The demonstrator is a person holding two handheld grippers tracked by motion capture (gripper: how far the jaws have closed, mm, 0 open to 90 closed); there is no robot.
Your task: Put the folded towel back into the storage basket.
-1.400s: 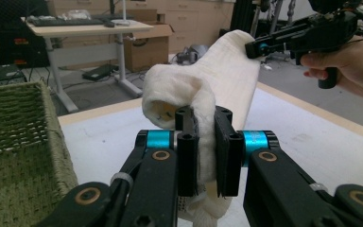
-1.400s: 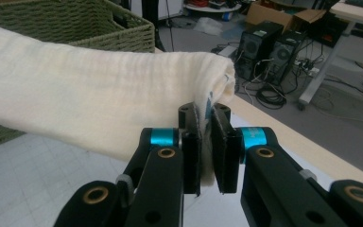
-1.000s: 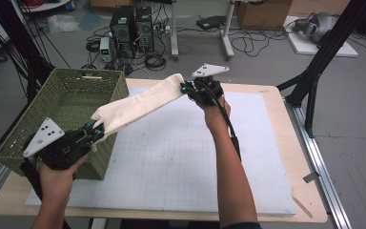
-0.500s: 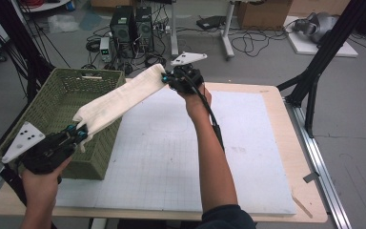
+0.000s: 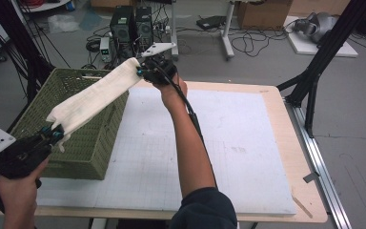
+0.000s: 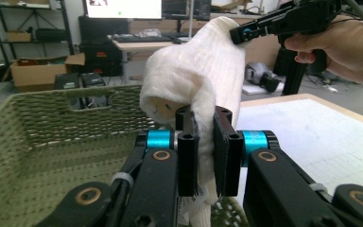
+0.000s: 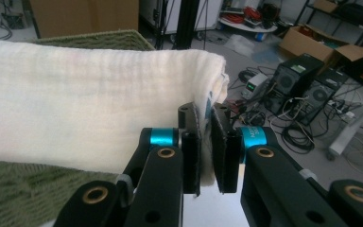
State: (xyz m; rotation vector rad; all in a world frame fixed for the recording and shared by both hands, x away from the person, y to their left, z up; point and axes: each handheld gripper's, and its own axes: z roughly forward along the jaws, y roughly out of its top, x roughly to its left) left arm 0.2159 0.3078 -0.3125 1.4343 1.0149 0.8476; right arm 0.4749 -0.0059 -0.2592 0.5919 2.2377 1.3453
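A folded cream cloth hangs stretched between my two grippers, above the green woven basket at the table's left. My left gripper, near the basket's front corner, is shut on the cloth's near end. The right gripper is shut on the far end, over the basket's back right corner. In the left gripper view my own jaws pinch the fabric, and the other gripper bites the cloth farther off. The basket's inside lies below the cloth.
A white gridded mat covers the wooden table. Black frame legs stand at the right and left. Computer towers and cables sit on the floor behind the table.
Both grippers have carried the cloth to the left, from above the mat's edge to above the basket. The right hand also went farther back and a little higher.
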